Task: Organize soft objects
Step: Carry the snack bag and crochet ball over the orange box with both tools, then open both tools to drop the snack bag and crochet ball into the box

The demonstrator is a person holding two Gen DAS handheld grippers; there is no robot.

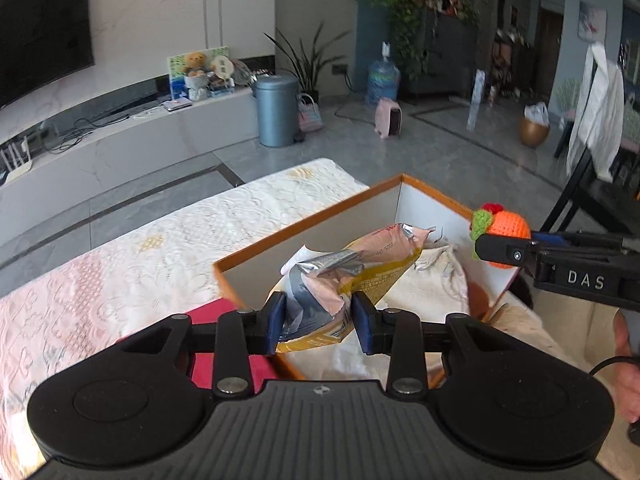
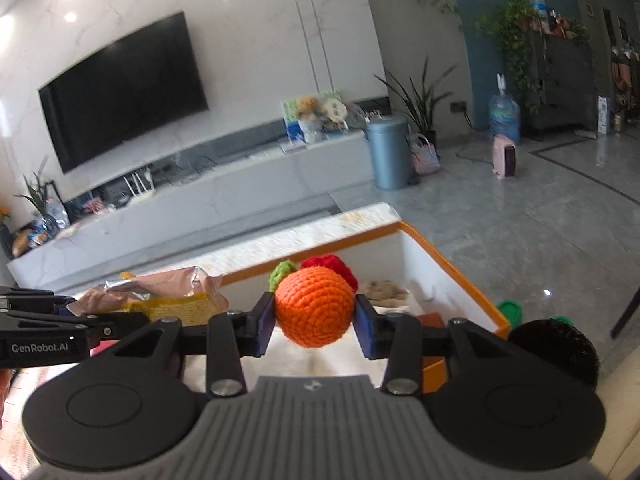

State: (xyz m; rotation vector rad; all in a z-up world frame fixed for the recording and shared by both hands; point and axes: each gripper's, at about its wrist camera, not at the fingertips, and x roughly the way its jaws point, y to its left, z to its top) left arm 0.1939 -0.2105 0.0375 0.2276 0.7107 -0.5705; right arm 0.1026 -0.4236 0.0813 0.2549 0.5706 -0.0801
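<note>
Cardboard box point(image 1: 308, 216), orange-rimmed with pale inner walls, sits on the lace-covered table point(image 1: 132, 248) and holds a cream cloth point(image 1: 432, 280). Over its open top the left gripper point(image 1: 320, 320) reaches forward, blue pads clamped on one end of a crumpled snack bag point(image 1: 348, 264) (pink, silver and yellow), whose far end slopes toward the box's back wall. The right gripper point(image 2: 315, 320) comes in level from the right, above the box's right rim, pinching a crocheted orange ball point(image 2: 314, 306) with green and red bits, possibly leaves, behind it.
</note>
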